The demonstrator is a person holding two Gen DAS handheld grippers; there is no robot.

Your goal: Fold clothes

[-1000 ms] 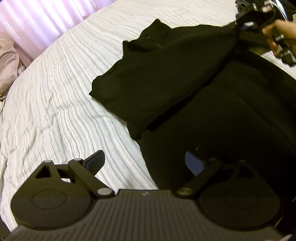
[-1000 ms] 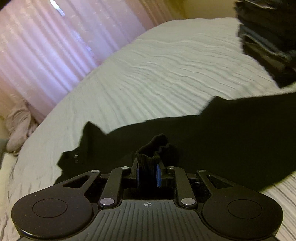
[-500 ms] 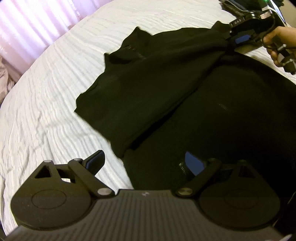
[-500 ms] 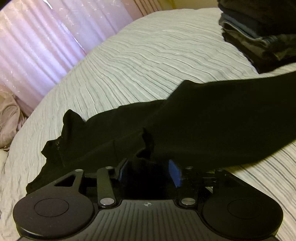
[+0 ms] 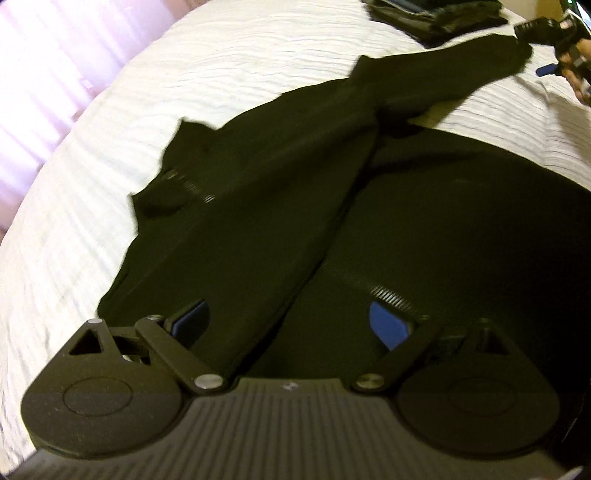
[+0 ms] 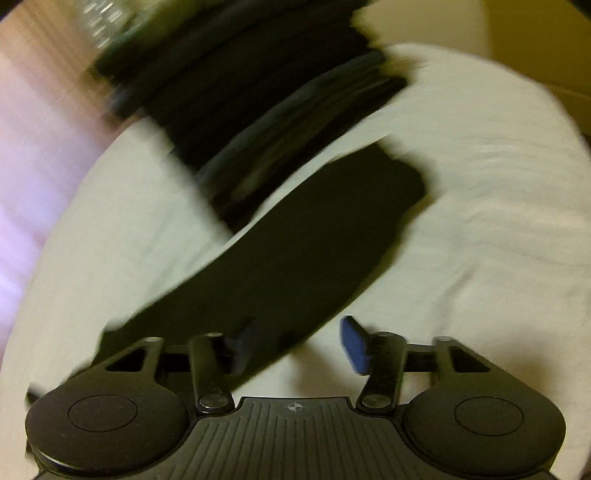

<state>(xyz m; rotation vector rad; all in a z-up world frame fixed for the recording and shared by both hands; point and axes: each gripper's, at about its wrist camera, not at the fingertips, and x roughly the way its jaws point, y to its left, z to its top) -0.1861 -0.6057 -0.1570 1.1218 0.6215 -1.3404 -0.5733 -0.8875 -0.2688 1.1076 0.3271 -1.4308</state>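
A black long-sleeved garment (image 5: pixel 461 240) lies spread on the white ribbed bedspread (image 5: pixel 55 240), with one side folded over its middle. Its sleeve (image 5: pixel 443 81) stretches flat toward the far right. My left gripper (image 5: pixel 291 325) hovers open over the garment's near part, nothing between its blue pads. In the blurred right wrist view the sleeve (image 6: pixel 314 251) lies on the bedspread (image 6: pixel 480 221) in front of my right gripper (image 6: pixel 299 343). Its jaws are opening and the pads press on nothing. That right gripper (image 5: pixel 550 48) also shows at the sleeve's end, held by a hand (image 5: pixel 581 81).
A stack of folded dark clothes (image 6: pixel 258 110) sits on the bed just beyond the sleeve's cuff, also seen as a stack (image 5: pixel 436 14) at the top of the left wrist view. Pale pink curtains (image 5: pixel 48 74) hang past the bed's far left edge.
The right gripper drew the sleeve out to the right, let go of the cuff and opened. The sleeve now lies flat on the bed. The left gripper slid over the garment, still open.
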